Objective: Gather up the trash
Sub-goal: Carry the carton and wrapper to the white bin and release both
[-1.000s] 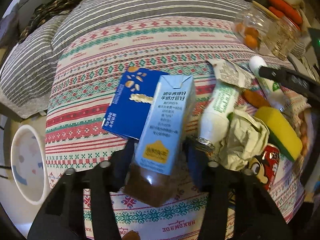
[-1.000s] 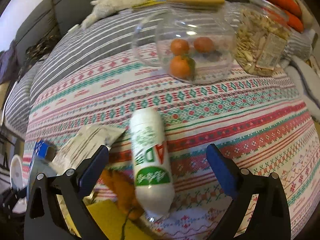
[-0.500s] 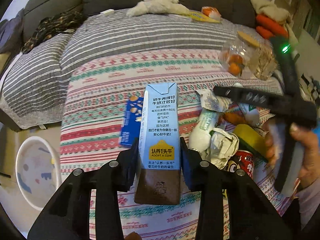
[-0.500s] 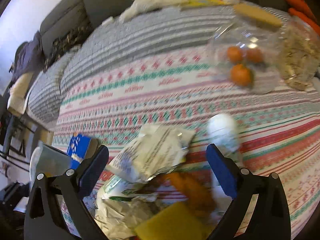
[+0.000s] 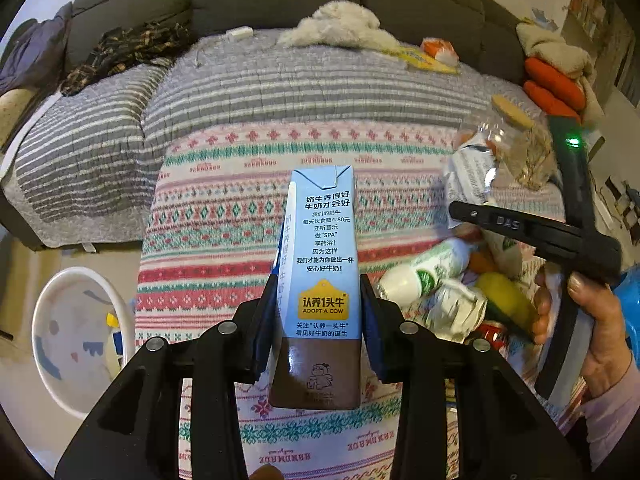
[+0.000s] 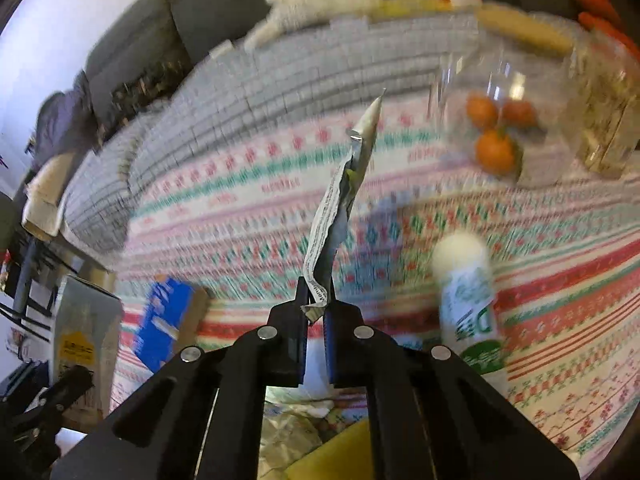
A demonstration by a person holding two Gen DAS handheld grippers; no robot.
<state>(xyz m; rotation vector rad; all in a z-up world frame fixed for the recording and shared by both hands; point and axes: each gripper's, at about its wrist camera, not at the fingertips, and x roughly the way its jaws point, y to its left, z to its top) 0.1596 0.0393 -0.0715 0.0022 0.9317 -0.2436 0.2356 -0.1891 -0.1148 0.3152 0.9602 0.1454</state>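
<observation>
The light-blue milk carton (image 5: 322, 276) stands upright between the fingers of the left gripper (image 5: 320, 320), long axis running away from the camera, folded top pointing toward the far end of the patterned tablecloth (image 5: 224, 216), brown base nearest the lens; both pads press its sides, so it is firmly grasped above the cloth. The right gripper (image 6: 316, 312) is pinched closed on a crumpled foil wrapper (image 6: 340, 208), which rises edge-on as a thin strip toward the glass jar of oranges (image 6: 496, 128). The left view alone shows the person's right hand (image 5: 592, 328) wrapped around its tool and a white basin (image 5: 76, 336) on the floor. The right view is motion-blurred, but a white bottle (image 6: 468, 296) appears to lie on the cloth, a blue box (image 6: 168, 324) well left.
</observation>
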